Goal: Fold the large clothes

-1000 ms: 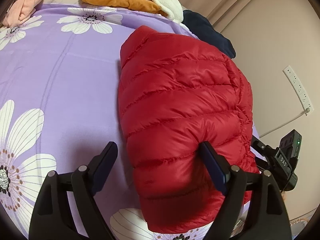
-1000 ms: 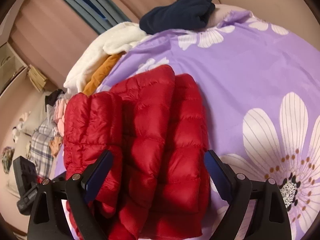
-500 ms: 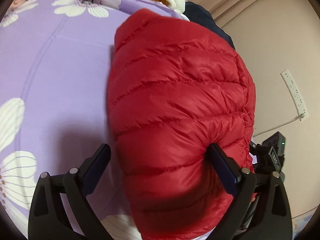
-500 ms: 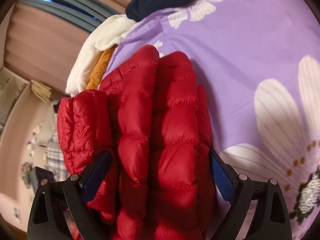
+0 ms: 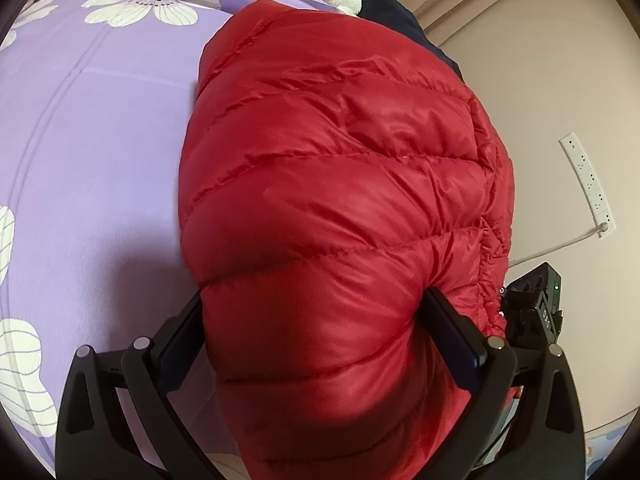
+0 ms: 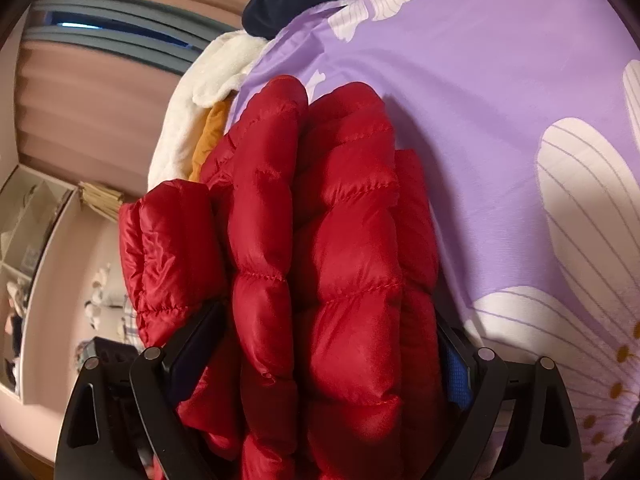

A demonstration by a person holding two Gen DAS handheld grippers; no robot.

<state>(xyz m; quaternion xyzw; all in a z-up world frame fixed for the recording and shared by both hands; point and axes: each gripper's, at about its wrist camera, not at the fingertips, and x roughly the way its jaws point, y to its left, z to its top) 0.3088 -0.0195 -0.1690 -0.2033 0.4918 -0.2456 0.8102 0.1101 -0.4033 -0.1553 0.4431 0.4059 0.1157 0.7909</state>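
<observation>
jacket's [image 5: 340, 200] near end beyond frame edge

Warm, soft indoor light fills both views, fairly bright and even. The red jacket [image 5: 344, 208] catches a dull sheen along its quilted ridges and drops a grey shadow onto the purple sheet [image 5: 104, 152] at its left. Under the puffy folds it goes dark near the bottom edge. Fisheye bending curves everything, with black corners all round. In the right wrist view the window [image 6: 108, 36] and shelves [image 6: 28, 232] look smeared and soft.
</observation>
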